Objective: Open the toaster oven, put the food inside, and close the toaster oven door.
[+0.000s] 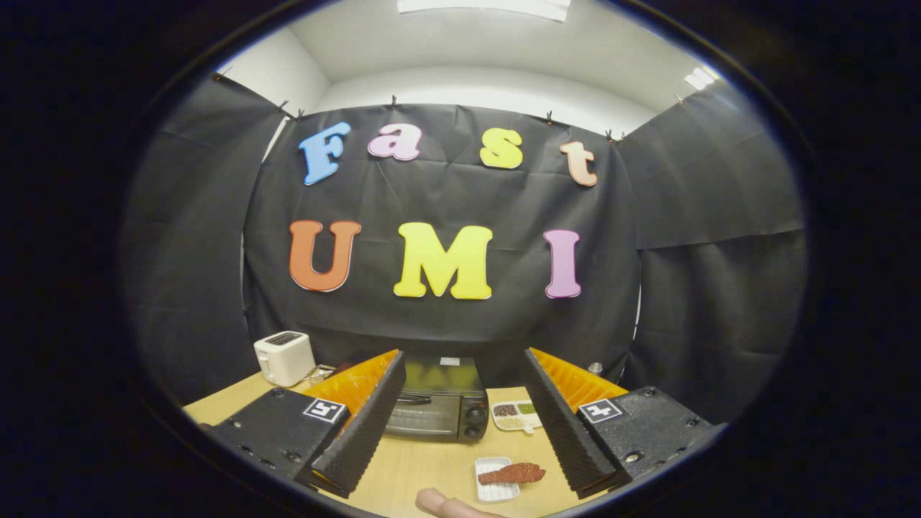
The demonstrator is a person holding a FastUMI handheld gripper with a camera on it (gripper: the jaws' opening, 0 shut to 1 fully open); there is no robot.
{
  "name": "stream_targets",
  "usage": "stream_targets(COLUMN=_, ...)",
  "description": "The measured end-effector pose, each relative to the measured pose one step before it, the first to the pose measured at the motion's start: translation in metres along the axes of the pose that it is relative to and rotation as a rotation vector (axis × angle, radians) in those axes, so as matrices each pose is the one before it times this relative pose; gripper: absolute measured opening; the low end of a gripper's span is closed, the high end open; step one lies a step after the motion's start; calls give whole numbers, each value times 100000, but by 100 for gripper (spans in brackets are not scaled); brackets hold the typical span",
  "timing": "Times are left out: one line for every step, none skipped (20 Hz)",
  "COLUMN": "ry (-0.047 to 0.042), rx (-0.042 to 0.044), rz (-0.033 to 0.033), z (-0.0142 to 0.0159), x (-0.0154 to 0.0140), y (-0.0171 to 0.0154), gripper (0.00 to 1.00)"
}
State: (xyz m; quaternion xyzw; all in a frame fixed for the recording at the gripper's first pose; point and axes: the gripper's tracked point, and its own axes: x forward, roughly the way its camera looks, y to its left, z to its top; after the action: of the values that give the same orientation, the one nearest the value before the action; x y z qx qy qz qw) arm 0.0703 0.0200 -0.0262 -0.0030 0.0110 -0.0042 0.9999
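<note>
A black toaster oven (439,403) stands on the wooden table (424,467) beyond my fingers, its door closed with the handle across the top of the glass. A reddish-brown piece of food (512,473) lies on a small white tray (496,480), nearer to me and by my right finger. My gripper (460,374) is open, held above the table, with nothing between its fingers. The oven shows in the gap between them.
A white pop-up toaster (285,357) sits at the back left of the table. Right of the oven lies a white divided plate (515,415) with small portions. A pale sausage-like object (450,505) lies at the table's near edge. Black cloth walls close in the booth.
</note>
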Motion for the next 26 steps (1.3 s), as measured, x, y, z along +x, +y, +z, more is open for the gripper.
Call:
stream_targets(ry=858, rx=370, rz=566, z=-533, x=1207, y=451, gripper=100)
stream_targets(ry=299, rx=713, rz=1146, z=-448, x=1262, y=546, gripper=100)
stream_targets(ry=964, rx=684, rz=1179, z=-671, x=1316, y=613, gripper=100)
stream_targets(ry=920, rx=463, rz=1278, z=-623, x=1342, y=706, gripper=100)
stream_targets(ry=1913, rx=-151, rz=1460, z=-902, x=1531, y=633, gripper=100)
stream_targets(ry=2263, rx=-17, rz=1050, z=-1077, x=1518, y=652, gripper=100)
stream_targets(ry=2662, rx=287, rz=451, z=-1010, x=1372, y=454, gripper=100)
stream_targets(ry=2127, rx=268, rz=829, z=-875, x=1444, y=646, gripper=100)
stream_targets(ry=2689, rx=175, rz=947, z=-1207, x=1417, y=884, gripper=100)
stream_targets(ry=2591, rx=-61, rz=1388, z=-1124, x=1410, y=802, gripper=100)
stream_targets(ry=3128, rx=140, rz=944, z=-1209, x=1418, y=620, gripper=100)
stream_targets(ry=2540, rx=-572, rz=-63, z=-994, x=1244, y=361, gripper=100)
stream_targets(ry=2042, rx=-1412, rz=-1018, z=-850, x=1147, y=67, gripper=100)
stream_targets(ry=1398, rx=-999, rz=-566, z=-430, x=1079, y=171, gripper=100)
stream_targets(ry=1832, rx=-786, rz=308, z=-498, x=801, y=653, gripper=100)
stream_targets(ry=1206, rx=-316, rz=617, z=-220, x=724, y=569, gripper=100)
stream_targets(ry=1597, rx=-583, rz=1194, z=-332, x=996, y=537, gripper=100)
stream_targets(ry=1833, rx=-345, rz=677, z=-339, x=887, y=352, gripper=100)
stream_targets(ry=2333, rx=163, rz=-122, z=-501, x=1109, y=67, gripper=100)
stream_targets(ry=2909, rx=303, rz=-676, z=-583, x=873, y=79, gripper=100)
stream_targets(ry=3212, rx=553, rz=193, z=-591, x=401, y=313, gripper=100)
stream_targets(ry=-778, rx=2675, rz=1132, z=255, x=-225, y=443, gripper=100)
stream_targets(ry=2147, rx=1474, rz=-108, z=-293, x=139, y=-29, gripper=100)
stream_targets(ry=1698, rx=1906, rz=120, z=-149, x=103, y=-34, gripper=99)
stream_targets(ry=1410, rx=873, rz=-137, z=-10, x=158, y=2, gripper=100)
stream_targets(ry=291, rx=-191, rz=-327, z=-29, x=-3, y=118, gripper=100)
